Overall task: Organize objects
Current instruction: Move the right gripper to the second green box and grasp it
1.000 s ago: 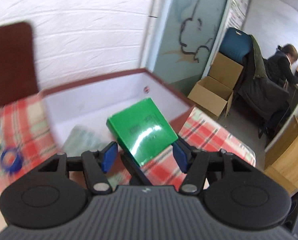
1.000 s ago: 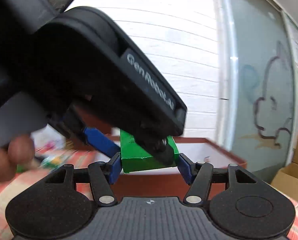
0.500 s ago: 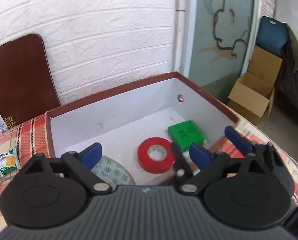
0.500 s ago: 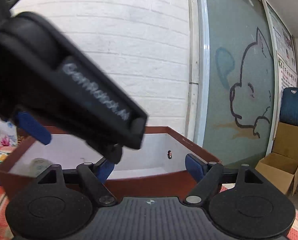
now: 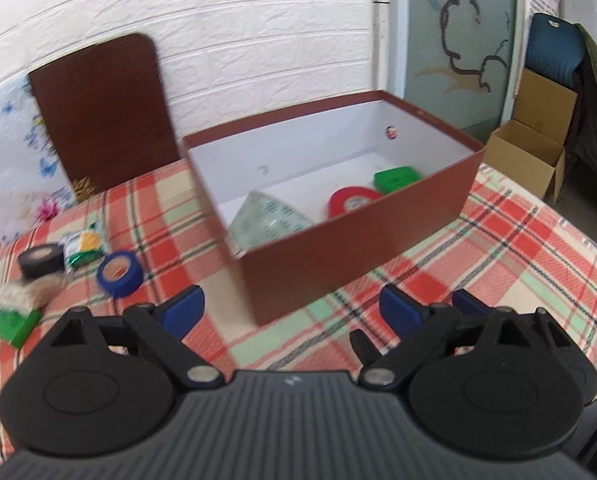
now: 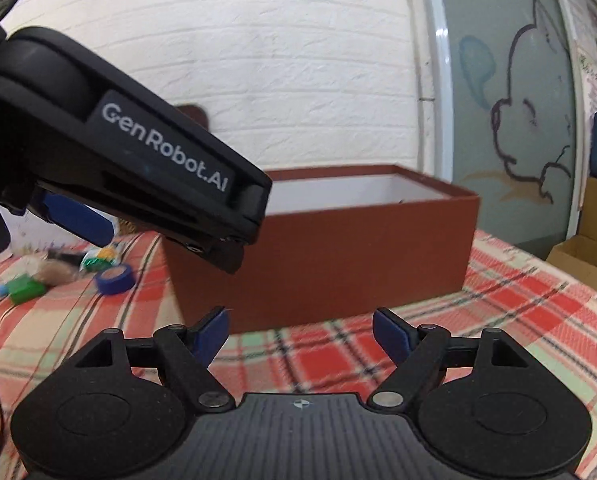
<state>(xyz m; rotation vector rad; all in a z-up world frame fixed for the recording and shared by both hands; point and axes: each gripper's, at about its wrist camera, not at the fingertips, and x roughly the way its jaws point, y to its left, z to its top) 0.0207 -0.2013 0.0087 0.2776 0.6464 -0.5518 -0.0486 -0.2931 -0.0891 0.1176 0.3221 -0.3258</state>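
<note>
A brown box with a white inside stands on the checked tablecloth. In it lie a small green box, a red tape roll and a clear printed roll. My left gripper is open and empty, low in front of the box's near corner. My right gripper is open and empty too, facing the box's side wall. In the right wrist view the left gripper's black body crosses the upper left, one blue pad showing.
Left of the box lie a blue tape roll, a black tape roll, a snack packet, a furry lump and a green block. A brown board leans on the white wall. Cardboard boxes stand beyond the table's right edge.
A second ago both grippers were shut on the green box above the brown box. Both opened, the green box now lies inside, and both grippers have drawn back and sunk.
</note>
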